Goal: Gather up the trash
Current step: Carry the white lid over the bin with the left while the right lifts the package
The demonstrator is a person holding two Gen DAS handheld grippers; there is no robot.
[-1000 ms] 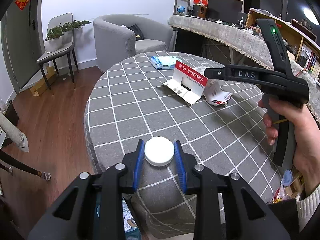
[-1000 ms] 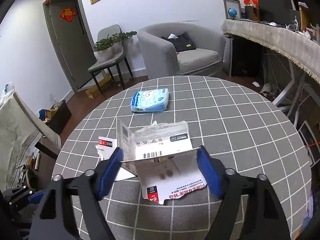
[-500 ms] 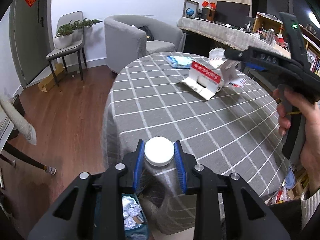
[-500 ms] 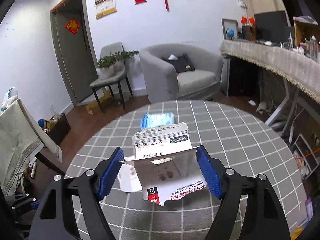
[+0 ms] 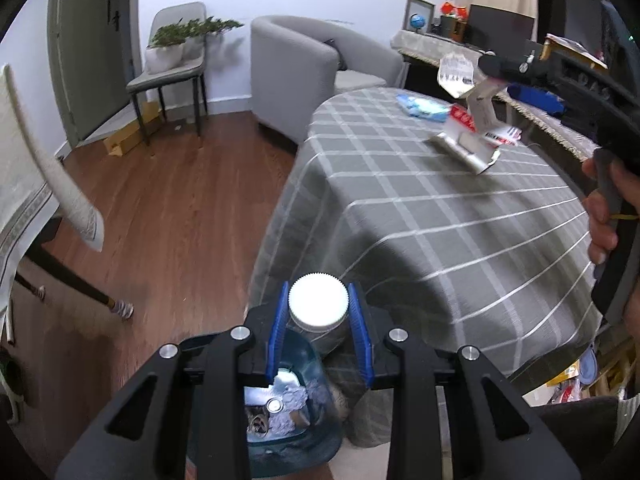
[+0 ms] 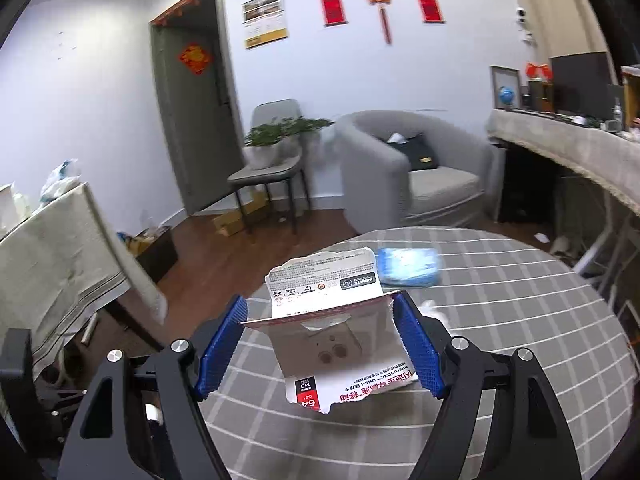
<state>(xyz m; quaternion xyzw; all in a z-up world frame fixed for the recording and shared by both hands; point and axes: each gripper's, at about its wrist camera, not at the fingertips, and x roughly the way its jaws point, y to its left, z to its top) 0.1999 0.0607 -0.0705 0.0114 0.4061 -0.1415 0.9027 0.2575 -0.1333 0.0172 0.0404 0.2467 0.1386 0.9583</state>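
Blue-padded left tongs (image 5: 318, 320) are clamped on a white-capped jar (image 5: 318, 307), pads pressing its neck from both sides, held out past the counter's (image 5: 440, 216) edge. Directly below stands a blue bin (image 5: 308, 364) with crumpled paper and scraps inside. The right tongs (image 6: 320, 344) stand wide yet grip a torn card package (image 6: 334, 324) by its two side edges — lifted off the grey checked cloth, its printed flap tilted up. In the left view that package (image 5: 460, 72) hangs in the air above another torn card (image 5: 468, 140) lying on the counter. A blue packet (image 6: 408, 266) rests flat farther back, near the far edge.
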